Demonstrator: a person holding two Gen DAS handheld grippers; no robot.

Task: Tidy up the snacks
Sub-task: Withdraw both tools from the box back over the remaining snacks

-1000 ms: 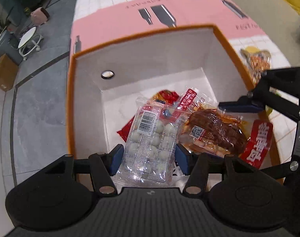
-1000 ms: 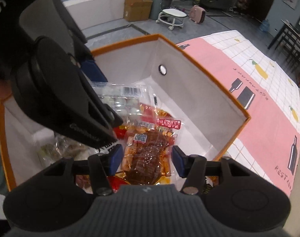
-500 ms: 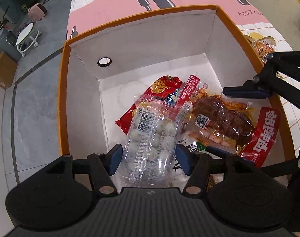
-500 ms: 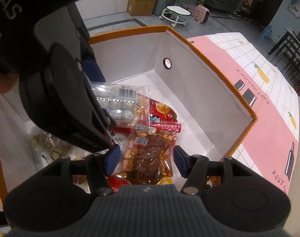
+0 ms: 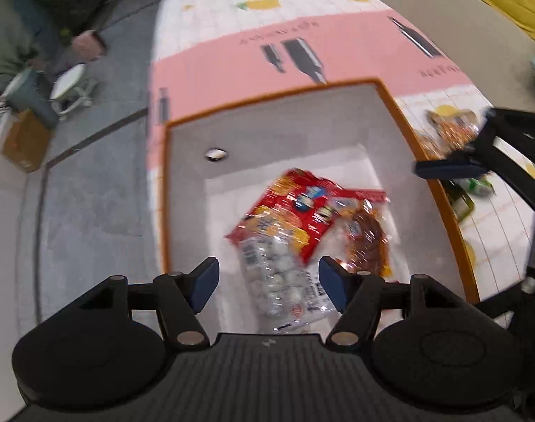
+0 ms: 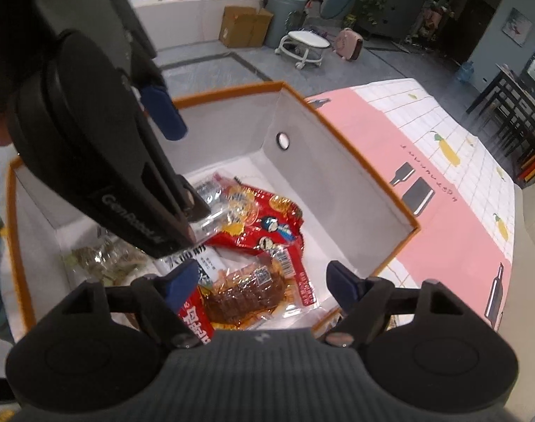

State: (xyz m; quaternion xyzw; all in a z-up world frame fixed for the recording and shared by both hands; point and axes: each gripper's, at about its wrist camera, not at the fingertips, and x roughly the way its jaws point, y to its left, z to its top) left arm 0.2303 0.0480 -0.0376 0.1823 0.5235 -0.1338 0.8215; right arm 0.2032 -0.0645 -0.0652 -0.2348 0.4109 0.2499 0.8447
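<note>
A: Status of both grippers?

B: The left gripper (image 5: 267, 283) and right gripper (image 6: 262, 283) have both just been opening. Jaws on each now stand wide, with nothing pressed between the pads. A second ago the left pads flanked the clear pack (image 5: 279, 281) and the right pads flanked the brown pack (image 6: 248, 297). Both packs now lie loose in the box (image 5: 439, 197).

A: Position of the snacks?

B: The clear pack lies at the near side of the box floor, overlapping the red bag (image 5: 302, 207). The brown pack lies just to the right of it. In the right wrist view a red sachet (image 6: 195, 320) touches the brown pack at the near edge.

A: Meaning for the task?

B: Judged: two items deposited and released. At least one packet (image 5: 450, 130) remains outside, on the cloth to the right of the box. It is the likely next pick.

A: Surface and room?

B: The box stands on a pink-and-white tablecloth (image 5: 337, 42) printed with bottles. Beyond is a grey floor with a white stool (image 6: 306, 47), a cardboard carton (image 6: 246, 26) and plants.
</note>
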